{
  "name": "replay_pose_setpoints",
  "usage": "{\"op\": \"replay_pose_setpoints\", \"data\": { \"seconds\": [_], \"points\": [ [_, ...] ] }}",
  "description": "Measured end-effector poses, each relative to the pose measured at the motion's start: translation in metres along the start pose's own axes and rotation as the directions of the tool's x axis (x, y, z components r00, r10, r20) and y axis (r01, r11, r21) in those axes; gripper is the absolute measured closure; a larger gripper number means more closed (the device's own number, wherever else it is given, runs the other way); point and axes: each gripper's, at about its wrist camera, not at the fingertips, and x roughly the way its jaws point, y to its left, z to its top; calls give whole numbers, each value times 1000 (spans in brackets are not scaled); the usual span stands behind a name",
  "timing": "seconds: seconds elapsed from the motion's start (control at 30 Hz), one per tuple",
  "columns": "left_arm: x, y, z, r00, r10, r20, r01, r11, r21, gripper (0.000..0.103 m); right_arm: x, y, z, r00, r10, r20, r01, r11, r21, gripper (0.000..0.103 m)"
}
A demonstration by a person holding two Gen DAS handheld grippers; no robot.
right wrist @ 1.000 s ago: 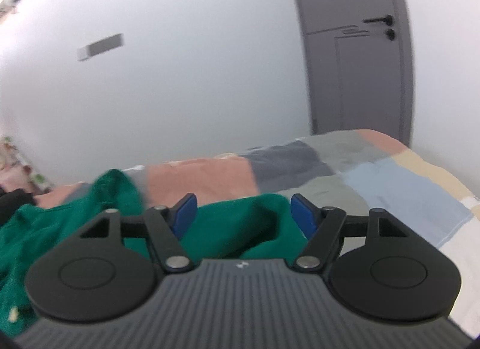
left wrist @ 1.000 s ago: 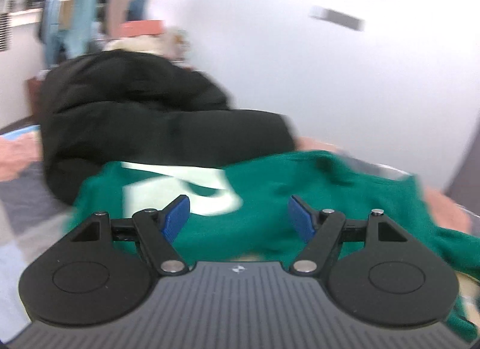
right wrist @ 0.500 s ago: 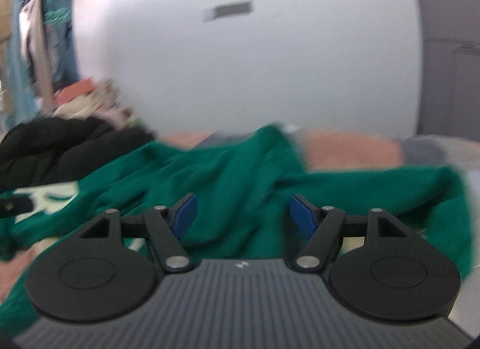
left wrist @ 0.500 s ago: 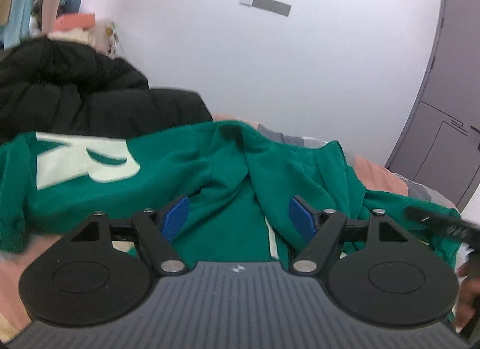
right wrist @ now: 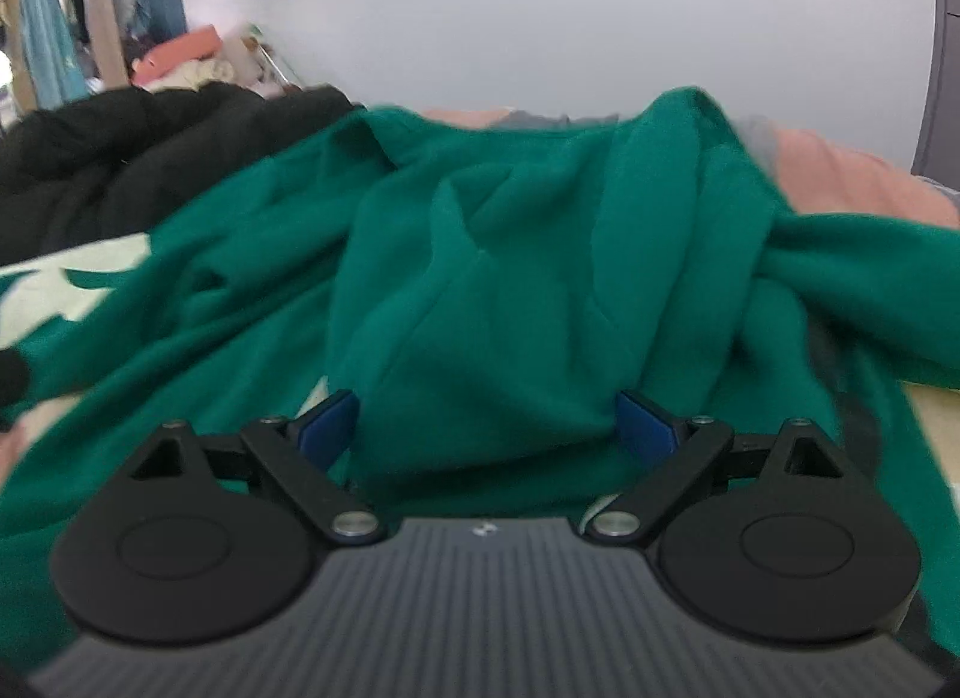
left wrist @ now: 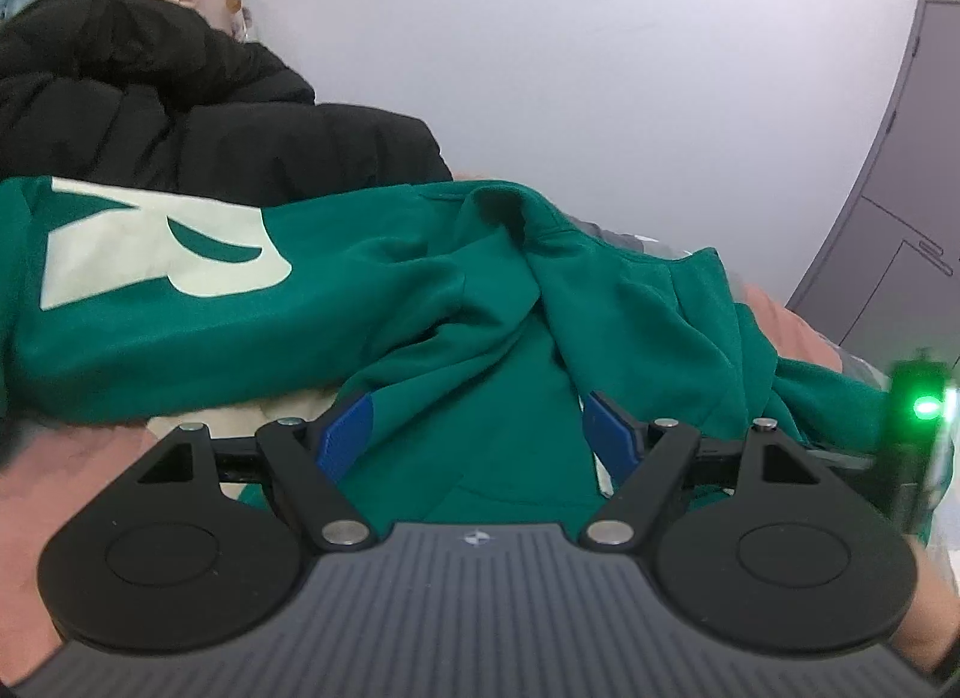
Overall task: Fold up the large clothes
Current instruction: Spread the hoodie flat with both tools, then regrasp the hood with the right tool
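- Still unfolded, a green sweatshirt (left wrist: 372,302) lies crumpled across the bed (right wrist: 840,176), beside a black coat (left wrist: 180,116).
- Left gripper (left wrist: 477,428) stands apart, empty; right gripper (right wrist: 486,422) has just been opening over rumpled cloth, gripping nothing.

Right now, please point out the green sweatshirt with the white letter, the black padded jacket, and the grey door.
green sweatshirt (left wrist: 372,278), left wrist view, on its flat body panel.
black padded jacket (left wrist: 180,116), left wrist view, on its quilted middle.
grey door (left wrist: 900,230), left wrist view, on its panel.
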Motion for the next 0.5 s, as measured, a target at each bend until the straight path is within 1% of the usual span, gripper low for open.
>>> {"op": "replay_pose_setpoints", "data": {
  "seconds": [0.1,0.2,0.23,0.27,0.3,0.33,0.37,0.43,0.5],
  "points": [
    [10,7,0,1000,0,-9,0,1000,-29,22,22,6,1,998,-54,43,55,998,-40,10],
    [22,15,-1,1000,-4,-20,3,998,-60,22,40,4,6,996,-80,49,82,996,-41,10],
    [25,16,-1,1000,-5,-26,3,998,-66,22,44,3,9,994,-88,59,90,995,-36,21],
    [29,18,-1,1000,-8,-30,6,998,-70,22,48,2,14,994,-92,60,93,995,-29,29],
    [33,19,-2,999,-11,-34,9,997,-72,22,50,1,21,994,-96,57,98,995,-32,44],
    [36,20,-2,999,-14,-39,11,997,-72,22,53,1,29,993,-100,63,103,994,-47,62],
    [40,21,-3,999,-18,-47,15,997,-73,22,55,2,40,993,-99,71,104,992,-72,68],
    [47,21,-3,998,-29,-47,26,997,-73,22,63,4,71,988,-126,89,137,981,-136,77],
    [53,19,-1,999,-39,-32,37,998,-57,22,75,0,110,981,-150,125,168,974,-150,78]
  ]
}}
